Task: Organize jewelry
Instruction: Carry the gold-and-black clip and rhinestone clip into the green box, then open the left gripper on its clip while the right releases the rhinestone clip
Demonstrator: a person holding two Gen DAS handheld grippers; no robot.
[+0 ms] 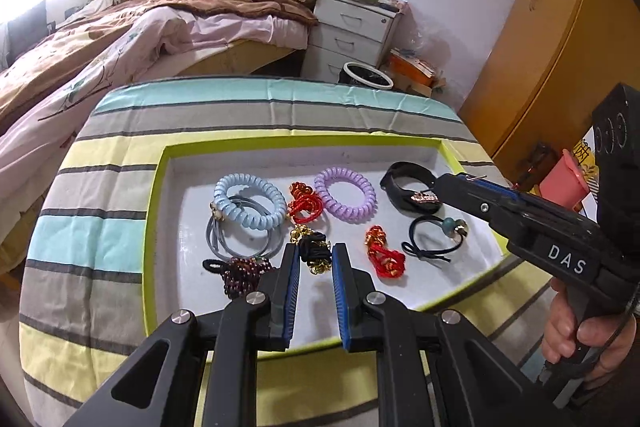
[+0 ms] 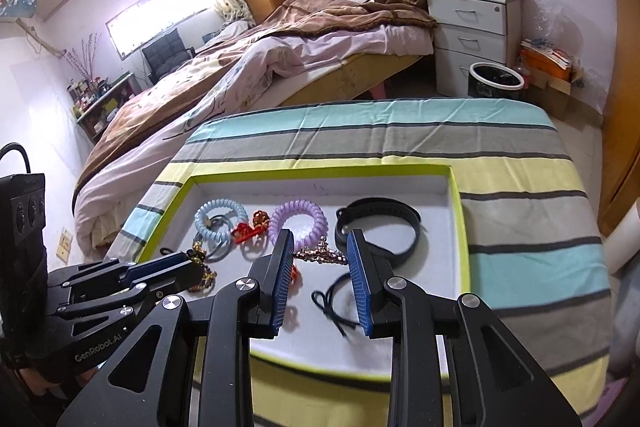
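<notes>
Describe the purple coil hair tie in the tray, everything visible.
The purple coil hair tie is a closed ring of glossy, translucent lilac spiral cord, plastic by the look, unstretched and lying flat on the white floor of the lime-rimmed tray, in the far row near the middle. Its left edge meets or nearly meets the red knotted cord; contact is unclear. In the right wrist view the right claw's left finger hides its near edge. No claw grips it.
</notes>
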